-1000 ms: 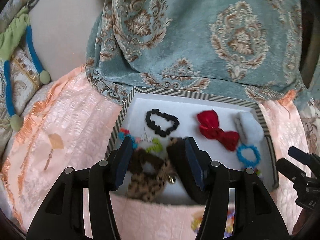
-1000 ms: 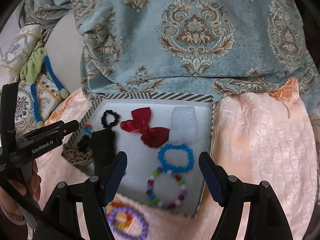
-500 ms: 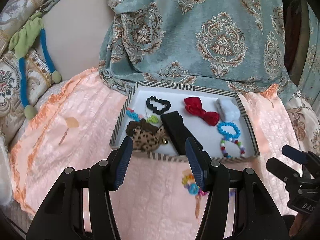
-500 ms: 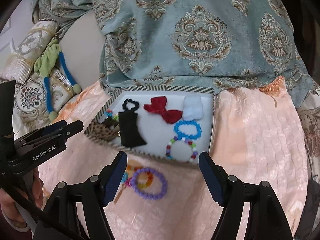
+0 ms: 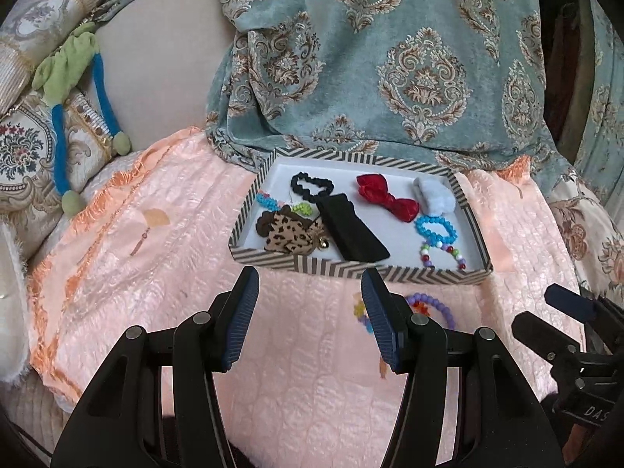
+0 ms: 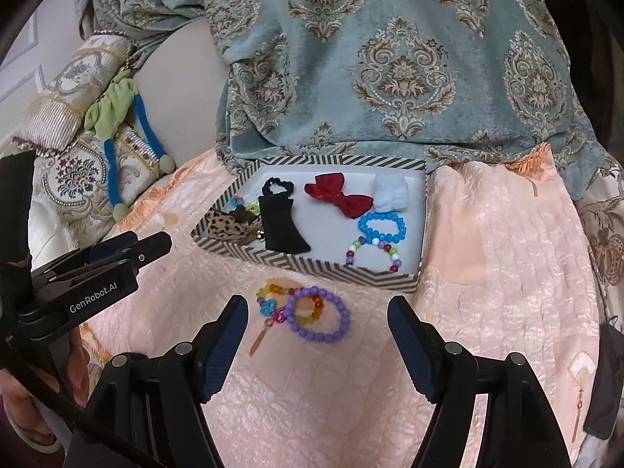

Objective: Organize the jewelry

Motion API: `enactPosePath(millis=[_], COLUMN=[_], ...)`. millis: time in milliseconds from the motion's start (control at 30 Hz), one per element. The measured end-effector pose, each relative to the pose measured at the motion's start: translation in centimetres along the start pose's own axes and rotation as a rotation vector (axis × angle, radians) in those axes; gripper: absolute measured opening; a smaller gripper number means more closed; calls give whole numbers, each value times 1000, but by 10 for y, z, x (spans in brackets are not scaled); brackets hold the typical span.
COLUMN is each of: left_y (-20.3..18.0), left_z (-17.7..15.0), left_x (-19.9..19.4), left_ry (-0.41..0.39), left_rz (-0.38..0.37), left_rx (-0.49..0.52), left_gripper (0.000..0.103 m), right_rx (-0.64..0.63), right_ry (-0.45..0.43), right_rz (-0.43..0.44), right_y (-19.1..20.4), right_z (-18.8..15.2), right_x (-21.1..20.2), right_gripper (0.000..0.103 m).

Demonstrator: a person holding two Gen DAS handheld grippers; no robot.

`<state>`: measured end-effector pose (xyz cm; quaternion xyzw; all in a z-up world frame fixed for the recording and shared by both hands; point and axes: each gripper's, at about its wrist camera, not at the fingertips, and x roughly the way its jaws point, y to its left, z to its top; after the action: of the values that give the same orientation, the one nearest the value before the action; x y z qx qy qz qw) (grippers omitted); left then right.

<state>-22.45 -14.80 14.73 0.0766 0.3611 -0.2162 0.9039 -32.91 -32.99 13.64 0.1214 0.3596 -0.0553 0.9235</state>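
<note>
A: Status, left wrist view: left gripper (image 5: 310, 321) has its jaws parted and empty. Striped tray (image 5: 351, 269) lies ahead of the jaw tips on the peach bedspread (image 5: 156, 273). Tray contents: black pouch (image 5: 351, 230), red bow (image 5: 388, 197), blue bead bracelet (image 5: 436, 230), leopard-print scrunchie (image 5: 290, 234). Purple bead bracelet (image 5: 431, 306) lies outside the tray, just right of the right-hand jaw.

B: Right wrist view?

A: Right gripper (image 6: 318, 337) has its jaws wide and empty. Purple bracelet (image 6: 318, 319) lies between the jaw tips, slightly ahead, beside a multicolour bead piece (image 6: 273, 300).

B: Step in hand?

A: Judged: approach to the loose beads. Next move calls for lowering the right jaws astride the purple bracelet, closing, then transfer into the tray.
</note>
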Motion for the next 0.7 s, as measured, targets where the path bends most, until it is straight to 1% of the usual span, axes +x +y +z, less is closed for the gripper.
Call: enactPosePath(millis=[200,700], left_y=[1,1], left_z=[-6,-13], left_x=[-4,10], left_ry=[2,35], left_rz=[0,4], left_rx=[4,8], left_gripper=[55,55], right_rx=[-4,3], right_ry=[15,38], right_rz=[2,2], right_y=[0,-3], right_z=[-6,-11], right_x=[2,12], right_gripper=[72,72])
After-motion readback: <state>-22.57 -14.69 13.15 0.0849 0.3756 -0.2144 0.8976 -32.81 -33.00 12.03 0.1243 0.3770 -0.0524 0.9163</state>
